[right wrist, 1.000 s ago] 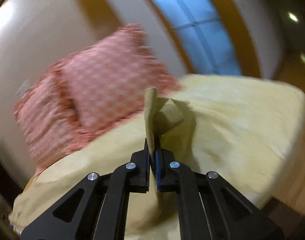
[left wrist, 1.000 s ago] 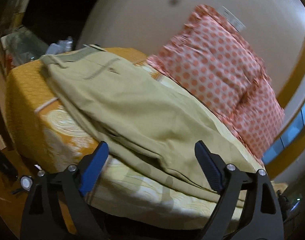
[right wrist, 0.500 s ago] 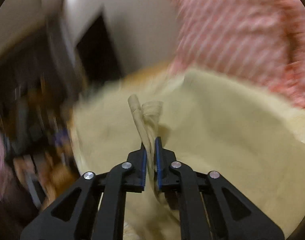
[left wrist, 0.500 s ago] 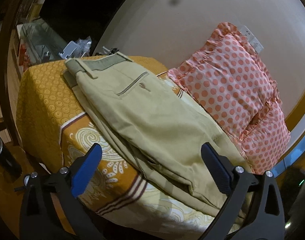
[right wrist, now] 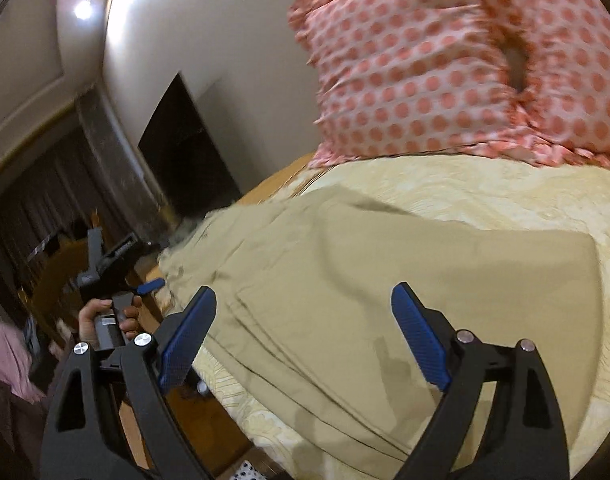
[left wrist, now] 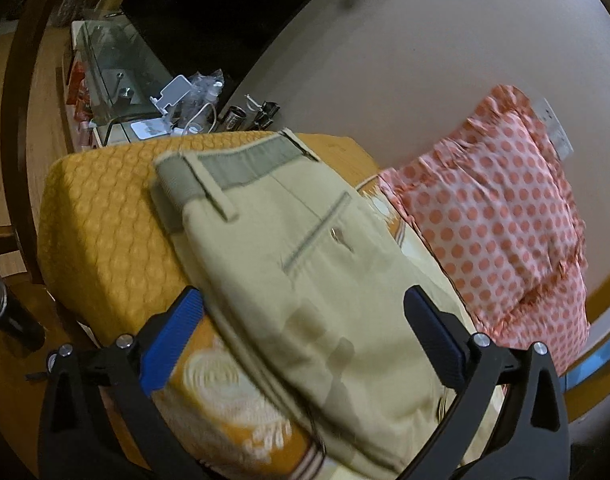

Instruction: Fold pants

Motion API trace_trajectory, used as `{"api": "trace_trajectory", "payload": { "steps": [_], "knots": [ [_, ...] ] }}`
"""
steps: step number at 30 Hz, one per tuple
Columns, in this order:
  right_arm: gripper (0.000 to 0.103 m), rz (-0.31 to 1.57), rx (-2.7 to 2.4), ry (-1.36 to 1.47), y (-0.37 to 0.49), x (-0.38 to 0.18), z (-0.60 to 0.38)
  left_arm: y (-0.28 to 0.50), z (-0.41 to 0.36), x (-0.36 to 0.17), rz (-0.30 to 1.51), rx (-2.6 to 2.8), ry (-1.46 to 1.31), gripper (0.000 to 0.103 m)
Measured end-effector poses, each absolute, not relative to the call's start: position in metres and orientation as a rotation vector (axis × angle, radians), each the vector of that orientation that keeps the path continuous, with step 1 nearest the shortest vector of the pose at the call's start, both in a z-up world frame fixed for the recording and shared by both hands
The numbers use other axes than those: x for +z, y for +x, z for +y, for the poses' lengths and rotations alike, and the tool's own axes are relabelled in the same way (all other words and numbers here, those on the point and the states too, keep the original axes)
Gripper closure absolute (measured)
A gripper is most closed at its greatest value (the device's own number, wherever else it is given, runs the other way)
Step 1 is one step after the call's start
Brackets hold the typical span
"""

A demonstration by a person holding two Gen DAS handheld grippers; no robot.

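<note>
Khaki pants (left wrist: 305, 280) lie folded on the bed, waistband toward the far end, back pocket up. My left gripper (left wrist: 305, 312) is open and empty, hovering over the upper part of the pants. In the right wrist view the pants (right wrist: 385, 280) lie as a flat folded stack. My right gripper (right wrist: 305, 320) is open and empty just above them. The left gripper (right wrist: 117, 280) and the hand holding it show at the left of that view.
An orange and yellow patterned bedspread (left wrist: 105, 220) covers the bed. Pink polka-dot pillows (left wrist: 505, 208) lean against the wall behind the pants. A glass side table (left wrist: 117, 64) with clutter stands past the bed's far end. A dark cylinder (left wrist: 5, 312) stands on the floor.
My right gripper was shut on a fold of the pants and carried it across; now it is open and the fabric lies flat. My left gripper moved toward the waistband.
</note>
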State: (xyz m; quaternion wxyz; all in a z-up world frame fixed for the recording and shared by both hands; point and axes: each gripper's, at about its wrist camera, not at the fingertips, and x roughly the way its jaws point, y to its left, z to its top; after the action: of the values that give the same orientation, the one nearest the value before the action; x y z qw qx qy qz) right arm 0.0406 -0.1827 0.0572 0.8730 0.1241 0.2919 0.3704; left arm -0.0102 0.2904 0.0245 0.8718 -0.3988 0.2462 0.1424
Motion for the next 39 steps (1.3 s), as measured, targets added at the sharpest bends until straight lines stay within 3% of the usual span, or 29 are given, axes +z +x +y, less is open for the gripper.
{"api": "trace_trajectory", "payload": {
  "steps": [2,3,4,5,7,13,17,21,25,29,32,34,36,39],
  "knots": [
    [0.011,0.608,0.762,0.292,0.043,0.056,-0.188,-0.002,0.299,0.025,0.538,0.318,-0.846,0.014],
    [0.011,0.608,0.755,0.309,0.043,0.055,-0.192,0.001,0.302,0.025,0.549,0.314,-0.864,0.035],
    [0.011,0.607,0.748,0.321,0.042,0.053,-0.196,0.006,0.308,0.020,0.581,0.302,-0.895,0.070],
    [0.011,0.607,0.742,0.329,0.043,0.052,-0.197,0.010,0.313,0.016,0.615,0.326,-0.903,0.081],
    [0.011,0.604,0.725,0.353,0.044,0.049,-0.208,0.012,0.317,0.018,0.625,0.300,-0.878,0.090],
    [0.011,0.568,0.658,0.440,0.046,0.045,-0.249,0.033,0.247,0.105,0.552,0.223,-0.485,0.096],
    [0.011,0.525,0.592,0.490,0.042,0.049,-0.279,0.048,0.146,0.159,0.470,0.002,-0.248,0.096],
    [0.009,0.485,0.525,0.535,0.033,0.055,-0.309,0.039,0.025,0.174,0.424,-0.315,-0.042,0.096],
    [0.006,0.472,0.492,0.626,0.030,0.050,-0.338,0.029,-0.075,0.124,0.558,-0.591,0.107,0.095],
    [0.004,0.523,0.515,0.773,0.039,0.032,-0.358,0.024,-0.120,0.055,0.732,-0.634,0.265,0.091],
    [0.004,0.602,0.523,0.821,0.054,0.021,-0.359,0.006,-0.109,0.049,0.729,-0.646,0.271,0.074],
    [0.005,0.656,0.528,0.810,0.065,0.016,-0.353,-0.006,-0.079,0.074,0.645,-0.648,0.204,0.035],
    [0.011,0.721,0.526,0.767,0.079,0.013,-0.342,-0.004,-0.039,0.097,0.554,-0.571,0.122,0.016],
    [0.020,0.802,0.486,0.649,0.100,0.012,-0.323,0.032,0.014,0.100,0.590,-0.385,0.024,0.015]
  ]
}}
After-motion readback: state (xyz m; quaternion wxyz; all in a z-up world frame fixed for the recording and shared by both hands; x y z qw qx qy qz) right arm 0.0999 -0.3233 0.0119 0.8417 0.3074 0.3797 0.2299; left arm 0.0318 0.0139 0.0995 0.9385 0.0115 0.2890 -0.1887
